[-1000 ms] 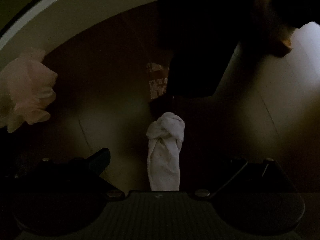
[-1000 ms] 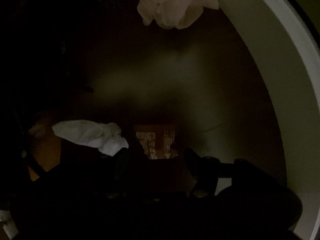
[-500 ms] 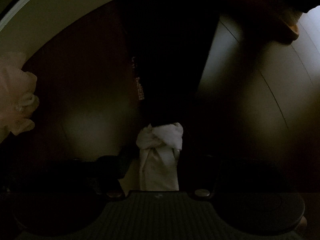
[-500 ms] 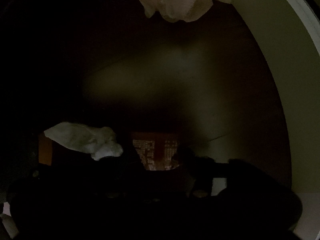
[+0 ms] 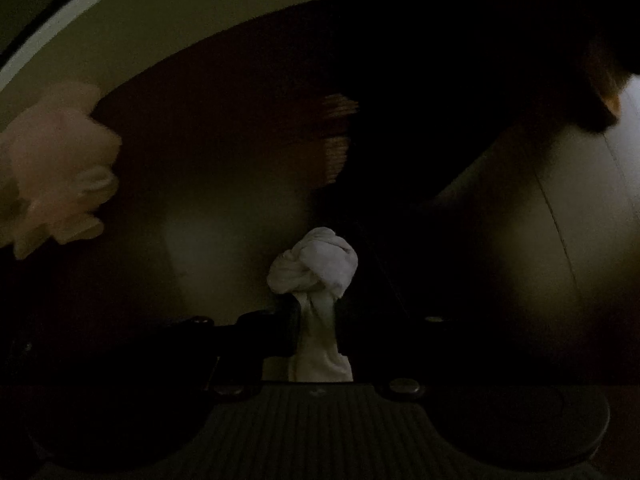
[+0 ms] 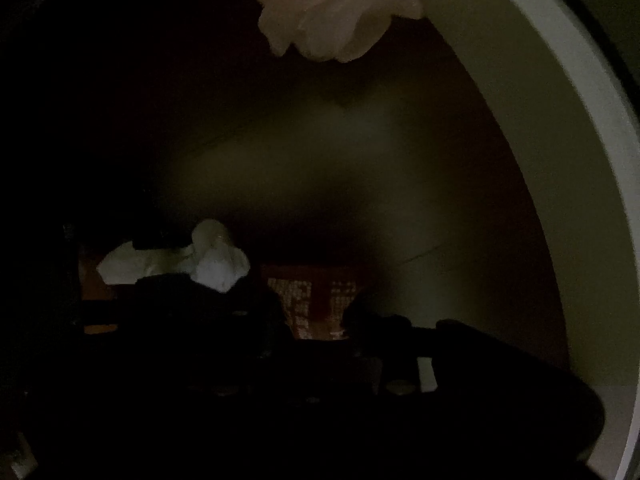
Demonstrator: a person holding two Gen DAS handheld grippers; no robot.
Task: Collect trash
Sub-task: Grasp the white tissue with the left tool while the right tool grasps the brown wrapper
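The scene is very dark. My left gripper (image 5: 316, 320) is shut on a white knotted tissue (image 5: 316, 264), whose knot sticks out past the fingers. The same tissue (image 6: 216, 260) shows in the right wrist view at lower left, pinched by the dark left fingers. A red printed wrapper (image 6: 316, 300) lies on the dark floor between the fingers of my right gripper (image 6: 316, 312), which stands open around it. The wrapper (image 5: 336, 140) also shows in the left wrist view, partly hidden by the right gripper's dark body. A pinkish crumpled tissue (image 5: 56, 168) lies at the left; it also shows in the right wrist view (image 6: 332, 8).
A pale wall with a white baseboard (image 5: 80, 4) curves along the upper left; it also shows at the right of the right wrist view (image 6: 580, 120). The floor (image 5: 224, 184) is dark brown. A person's hand (image 5: 600, 96) shows at upper right.
My left fingers have closed in on the white tissue from wide apart. The right gripper has moved closer over the red wrapper. The views shifted a little.
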